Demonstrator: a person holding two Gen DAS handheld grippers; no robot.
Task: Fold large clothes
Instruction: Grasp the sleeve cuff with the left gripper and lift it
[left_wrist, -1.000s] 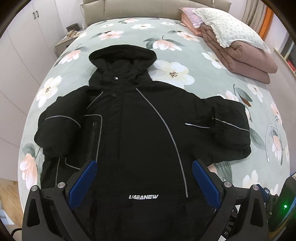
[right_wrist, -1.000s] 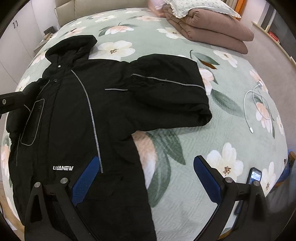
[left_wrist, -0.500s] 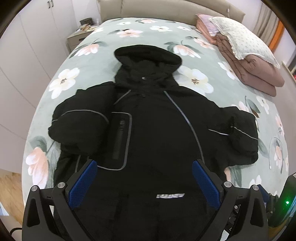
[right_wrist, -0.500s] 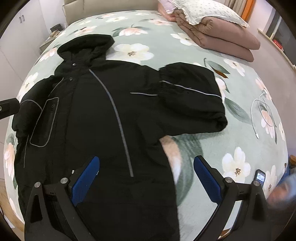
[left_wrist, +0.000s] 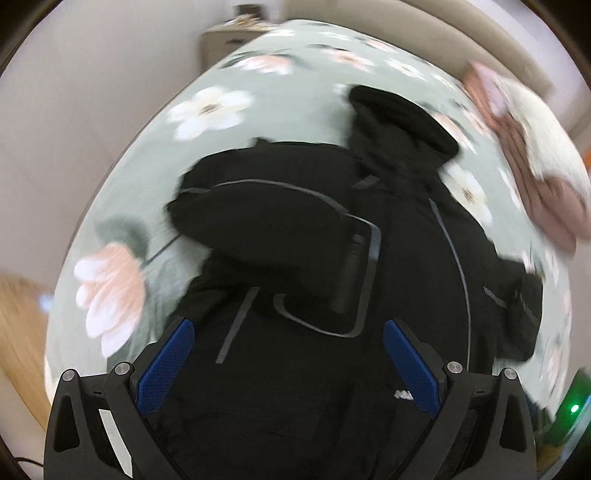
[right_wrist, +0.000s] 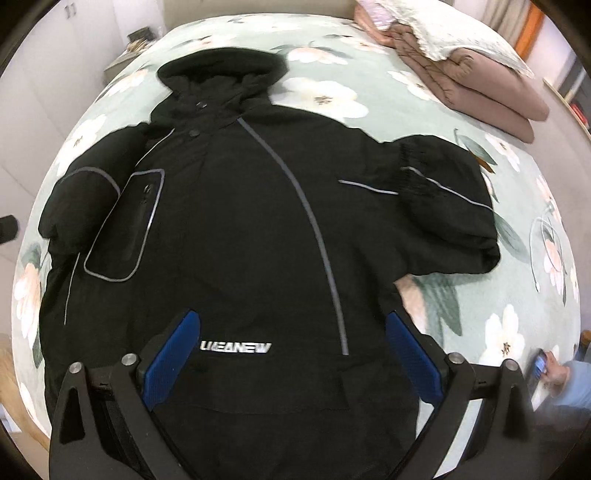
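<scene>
A large black hooded jacket (right_wrist: 258, 229) lies front-up and spread out on the flowered bed, hood towards the headboard. Both sleeves are bent in at its sides. My right gripper (right_wrist: 291, 347) hovers over the lower front by the white logo. Its jaws are closing, still wide apart, with only the cloth below showing between them. In the blurred left wrist view the jacket (left_wrist: 332, 258) fills the middle. My left gripper (left_wrist: 288, 354) hangs open above its lower left part, below the folded left sleeve (left_wrist: 258, 225) and the chest pocket.
The bed (right_wrist: 498, 314) has a green flowered cover. A folded brown quilt with a pillow (right_wrist: 476, 77) lies at the far right. A white cable (right_wrist: 546, 243) and a hand with a phone (right_wrist: 539, 363) are at the right edge. White cupboards (left_wrist: 74, 110) stand left.
Both grippers have slid to the left over the jacket. The left one now looks at the left sleeve and pocket, the right one at the middle front. The left view has rolled and blurred.
</scene>
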